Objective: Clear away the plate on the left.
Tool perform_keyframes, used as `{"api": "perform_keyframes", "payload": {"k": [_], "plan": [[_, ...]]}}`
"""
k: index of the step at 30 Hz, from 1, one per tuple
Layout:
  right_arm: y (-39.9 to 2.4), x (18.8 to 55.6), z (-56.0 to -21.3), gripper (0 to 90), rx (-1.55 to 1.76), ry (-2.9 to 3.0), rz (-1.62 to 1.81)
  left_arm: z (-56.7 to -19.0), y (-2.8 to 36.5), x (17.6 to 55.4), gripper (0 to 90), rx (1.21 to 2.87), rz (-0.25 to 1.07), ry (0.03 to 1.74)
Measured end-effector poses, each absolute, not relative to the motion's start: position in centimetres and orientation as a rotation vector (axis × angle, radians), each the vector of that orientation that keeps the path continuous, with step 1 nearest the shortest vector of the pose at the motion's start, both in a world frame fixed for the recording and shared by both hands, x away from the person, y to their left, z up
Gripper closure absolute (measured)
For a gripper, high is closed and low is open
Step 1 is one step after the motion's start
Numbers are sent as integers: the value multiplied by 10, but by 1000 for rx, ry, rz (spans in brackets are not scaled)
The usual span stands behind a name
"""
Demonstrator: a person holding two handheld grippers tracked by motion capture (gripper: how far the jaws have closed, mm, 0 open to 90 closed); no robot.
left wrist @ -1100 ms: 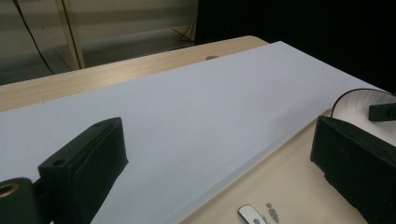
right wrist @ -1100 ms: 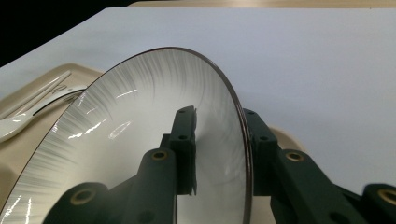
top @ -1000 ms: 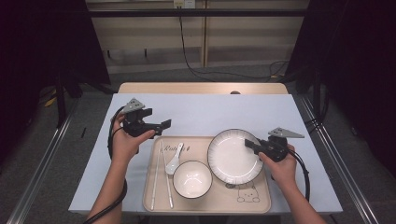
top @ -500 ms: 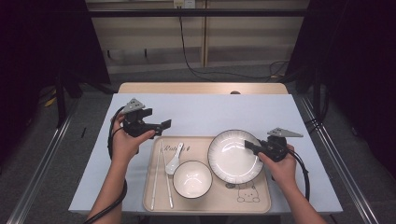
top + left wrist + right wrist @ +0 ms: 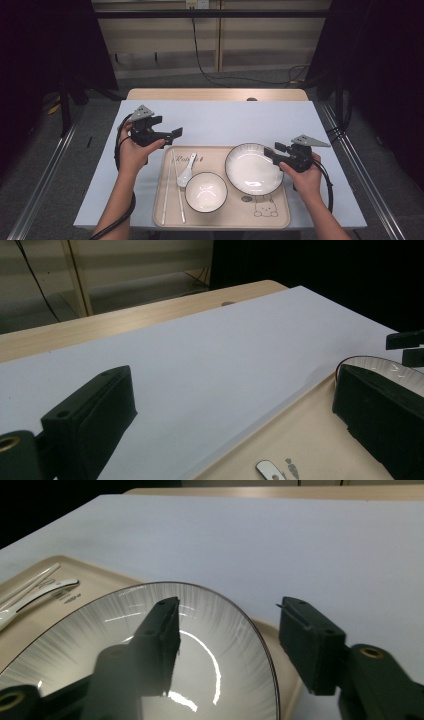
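Note:
A white plate with a dark rim (image 5: 252, 167) lies on the right half of a beige tray (image 5: 280, 210). My right gripper (image 5: 274, 149) is at the plate's right edge. In the right gripper view the gripper (image 5: 229, 605) straddles the rim, one jaw over the plate (image 5: 65, 650) and one outside it. Its jaws have just been opening and no pad presses on the rim. My left gripper (image 5: 175, 133) hovers beside the tray's far left corner. It stands wide open (image 5: 231, 377) with nothing between its jaws.
On the tray also sit a white bowl (image 5: 206, 191), a white spoon (image 5: 186, 167) and a pair of chopsticks (image 5: 172, 190). The pale blue table cover (image 5: 225, 120) stretches bare behind the tray. Dark floor and metal rails flank the table.
The right gripper's jaws have spread apart at the plate's rim. Both hands stayed where they were, and the plate has not shifted.

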State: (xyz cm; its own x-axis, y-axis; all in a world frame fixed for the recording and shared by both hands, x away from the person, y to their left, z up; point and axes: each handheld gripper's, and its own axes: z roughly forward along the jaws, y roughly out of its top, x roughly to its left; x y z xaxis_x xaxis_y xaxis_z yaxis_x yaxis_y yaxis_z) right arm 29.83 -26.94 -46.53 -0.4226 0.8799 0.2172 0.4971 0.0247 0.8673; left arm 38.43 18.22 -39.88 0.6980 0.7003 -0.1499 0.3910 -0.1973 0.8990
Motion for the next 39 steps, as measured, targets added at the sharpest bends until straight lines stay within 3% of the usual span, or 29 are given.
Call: {"api": "perform_keyframes", "payload": {"k": [9,39], "plan": [[-275,298,-459,304,1351,1892,1427,-398,183,384,34,1810,352,862],[-297,295,-433,158,1296,1850,1486,-394,192,382,20,1792,360,870]]}}
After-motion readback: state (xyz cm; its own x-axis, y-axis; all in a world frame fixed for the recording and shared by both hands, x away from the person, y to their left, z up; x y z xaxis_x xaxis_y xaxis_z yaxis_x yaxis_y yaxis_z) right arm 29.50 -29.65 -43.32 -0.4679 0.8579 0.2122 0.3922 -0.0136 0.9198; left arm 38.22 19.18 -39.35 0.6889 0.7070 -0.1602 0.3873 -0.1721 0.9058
